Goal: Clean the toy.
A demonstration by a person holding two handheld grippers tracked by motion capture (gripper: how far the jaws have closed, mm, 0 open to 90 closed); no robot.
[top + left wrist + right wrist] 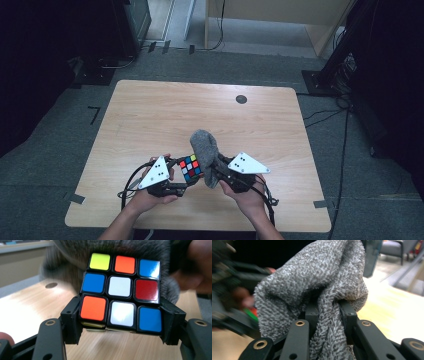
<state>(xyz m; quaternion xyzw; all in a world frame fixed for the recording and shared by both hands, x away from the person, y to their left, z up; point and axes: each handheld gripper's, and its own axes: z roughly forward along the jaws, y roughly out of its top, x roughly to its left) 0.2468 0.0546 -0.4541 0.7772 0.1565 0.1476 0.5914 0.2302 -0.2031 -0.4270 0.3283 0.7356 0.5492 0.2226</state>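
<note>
At the near edge of the table, I hold a claw in each hand, the two nearly meeting above the wood. My left gripper is partly open and clamped on a cube, its two black jaws pressing the cube's opposite sides; in the left gripper view the cube stands between the pads with one face toward the camera, showing yellow, orange and blue along the top row, blue, white and red across the middle, and orange, white and blue at the bottom. My right gripper is almost fully closed, pinching a bunched fold of grey cloth; in the right gripper view the cloth spills up and over the jaws in thick terry folds. From the high view the cloth rises in a hump just beside the cube and appears to touch its right side, and in the left gripper view the grey pile lies right behind the cube's upper rows. Both things are held clear of the tabletop, slightly right of its middle. Farther back, a small dark disc sits near the table's far edge, well apart from my hands.
</note>
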